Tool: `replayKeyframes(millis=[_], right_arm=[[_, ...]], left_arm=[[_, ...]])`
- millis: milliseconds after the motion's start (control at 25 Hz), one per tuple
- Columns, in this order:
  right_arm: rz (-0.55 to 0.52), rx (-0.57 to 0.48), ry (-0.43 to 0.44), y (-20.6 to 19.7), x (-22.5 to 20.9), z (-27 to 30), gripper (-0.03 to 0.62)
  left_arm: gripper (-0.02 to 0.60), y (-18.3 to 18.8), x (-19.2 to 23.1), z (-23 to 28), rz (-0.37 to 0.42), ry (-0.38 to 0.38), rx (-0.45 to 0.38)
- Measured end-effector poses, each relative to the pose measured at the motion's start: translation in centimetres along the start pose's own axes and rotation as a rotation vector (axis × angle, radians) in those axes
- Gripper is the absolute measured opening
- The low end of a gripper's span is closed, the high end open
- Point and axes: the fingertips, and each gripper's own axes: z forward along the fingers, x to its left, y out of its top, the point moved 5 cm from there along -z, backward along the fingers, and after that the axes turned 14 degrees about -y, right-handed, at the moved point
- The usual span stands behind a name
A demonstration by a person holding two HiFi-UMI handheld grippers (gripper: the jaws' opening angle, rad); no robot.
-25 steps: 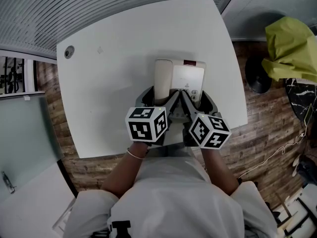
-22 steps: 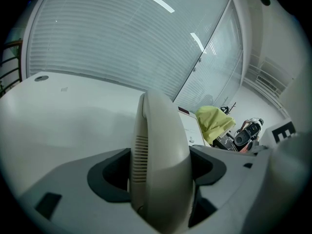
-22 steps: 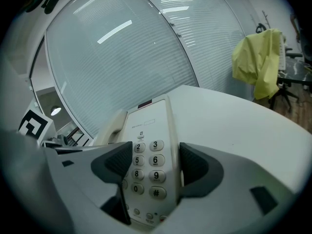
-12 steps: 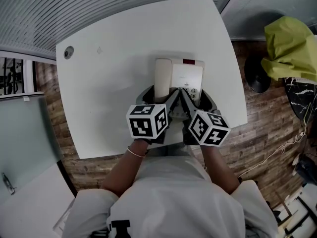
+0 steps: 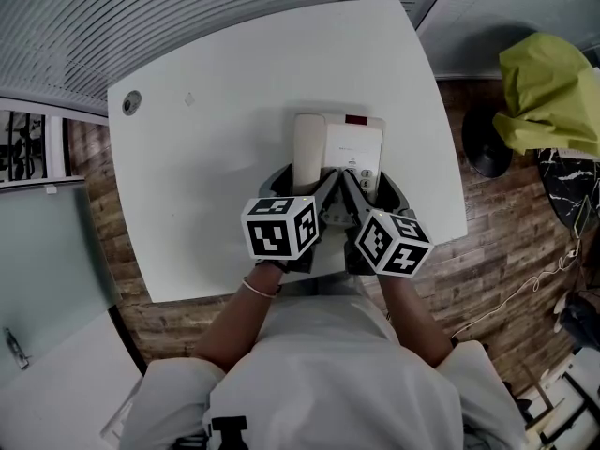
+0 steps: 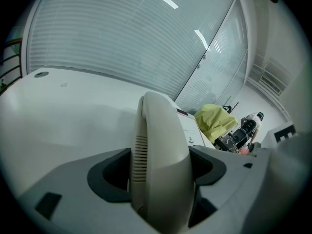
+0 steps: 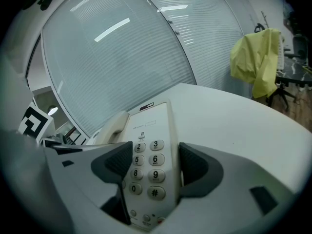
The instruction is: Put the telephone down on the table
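A cream desk telephone (image 5: 352,145), with its handset (image 5: 308,153) lying on its left side, is over the white table (image 5: 206,167), near the table's front edge. My left gripper (image 5: 302,191) is shut on the handset's near end; in the left gripper view the handset (image 6: 163,150) fills the gap between the dark pads (image 6: 109,172). My right gripper (image 5: 369,189) is shut on the phone body, with the keypad (image 7: 147,165) between its pads (image 7: 195,162). I cannot tell whether the phone's base touches the tabletop.
A round grommet (image 5: 131,102) is set in the table's far left corner. A yellow cloth (image 5: 548,87) hangs over a chair to the right, above wooden floor (image 5: 497,251). A glass wall with blinds (image 5: 187,17) runs behind the table.
The telephone and both grippers have shifted only very slightly, a touch to the left. Both grippers stay closed on the phone.
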Motion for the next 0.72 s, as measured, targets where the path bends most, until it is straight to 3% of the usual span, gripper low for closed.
replayKeyframes(millis=[440, 720], right_arm=[[-0.007, -0.018, 0.007, -0.37, -0.04, -0.08, 0.318], [-0.083, -0.047, 0.003, -0.27, 0.24, -0.33, 0.318]], left_arm=[[0.353, -0.18, -0.02, -0.12, 0.028, 0.004, -0.016], [0.353, -0.19, -0.42, -0.58, 0.129, 0.039, -0.056]])
